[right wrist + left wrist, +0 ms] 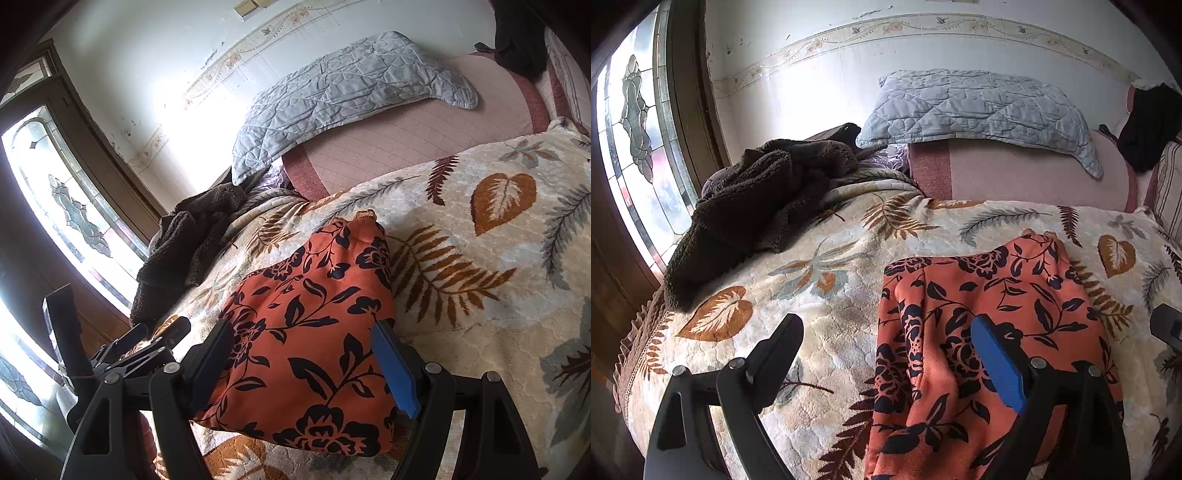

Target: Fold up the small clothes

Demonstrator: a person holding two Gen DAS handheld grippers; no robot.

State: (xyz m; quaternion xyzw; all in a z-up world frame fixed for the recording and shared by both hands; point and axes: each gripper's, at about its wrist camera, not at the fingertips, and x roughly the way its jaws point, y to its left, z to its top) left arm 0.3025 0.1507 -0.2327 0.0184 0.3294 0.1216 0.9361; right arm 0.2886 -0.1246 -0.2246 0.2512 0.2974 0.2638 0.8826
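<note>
An orange garment with a black flower print (982,310) lies folded on the leaf-patterned blanket (827,306) of a bed. My left gripper (886,325) hovers open over the garment's left edge. Its blue-padded finger (997,365) is above the cloth and the other finger is above bare blanket. In the right wrist view the same garment (314,332) lies below my right gripper (303,328), which is open with its fingers on either side of the cloth's near end. Neither gripper's pads pinch the fabric. The left gripper (162,339) shows at the left there.
A dark brown fleece (757,206) is bunched at the bed's far left, near a leaded-glass window (635,147). A grey quilted pillow (979,107) rests on a pink cover (1034,177) by the wall. A black item (1148,125) sits at the far right.
</note>
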